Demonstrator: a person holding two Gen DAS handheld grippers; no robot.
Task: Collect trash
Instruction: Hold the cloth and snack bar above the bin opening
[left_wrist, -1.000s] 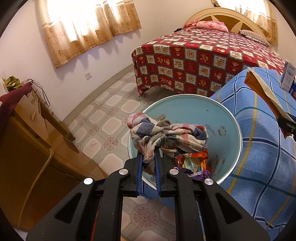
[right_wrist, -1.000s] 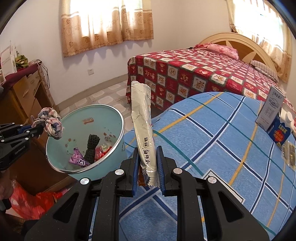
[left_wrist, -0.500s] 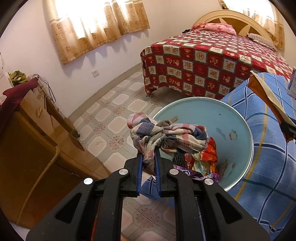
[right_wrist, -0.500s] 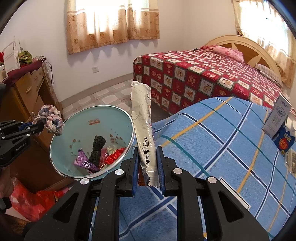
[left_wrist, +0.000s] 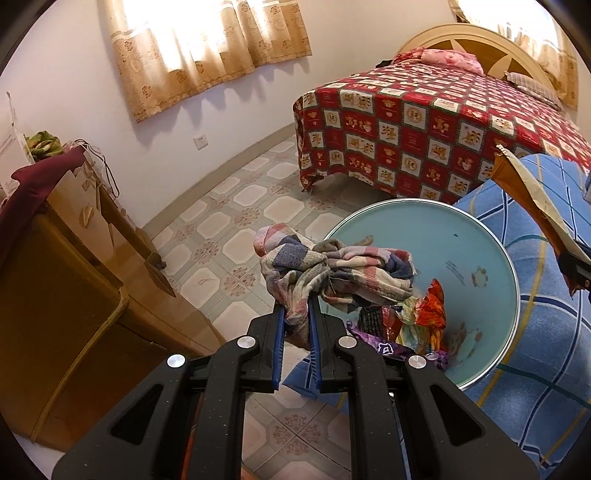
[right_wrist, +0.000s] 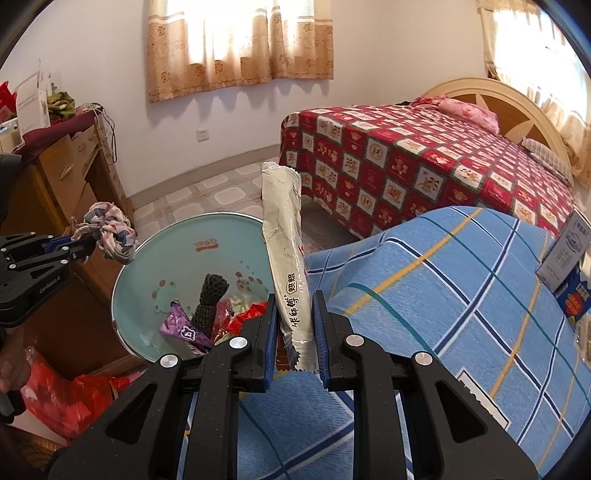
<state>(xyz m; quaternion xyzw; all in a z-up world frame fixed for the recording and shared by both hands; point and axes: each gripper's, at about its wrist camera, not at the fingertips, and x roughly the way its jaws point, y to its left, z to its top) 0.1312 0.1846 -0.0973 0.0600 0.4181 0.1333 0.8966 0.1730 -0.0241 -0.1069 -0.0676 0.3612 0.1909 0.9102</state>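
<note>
My left gripper (left_wrist: 295, 314) is shut on a crumpled plaid rag (left_wrist: 332, 269), held over the near rim of a light blue bin (left_wrist: 480, 258). In the right wrist view the same rag (right_wrist: 109, 232) hangs at the left gripper's (right_wrist: 79, 247) tip beside the bin's (right_wrist: 155, 266) left rim. My right gripper (right_wrist: 294, 306) is shut on a long silver snack wrapper (right_wrist: 286, 243) that stands upright, just right of the bin. Inside the bin lie colourful wrappers (right_wrist: 184, 325) and a black netted bundle (right_wrist: 210, 299).
A blue checked cloth (right_wrist: 443, 295) covers the surface beside the bin, with small boxes (right_wrist: 569, 266) at its right edge. A bed with a red patterned cover (right_wrist: 424, 162) stands behind. A wooden dresser (left_wrist: 55, 277) is at the left; a red bag (right_wrist: 66, 398) lies below it.
The bin has shifted right in the left wrist view, and right and closer in the right wrist view. Both grips are unchanged.
</note>
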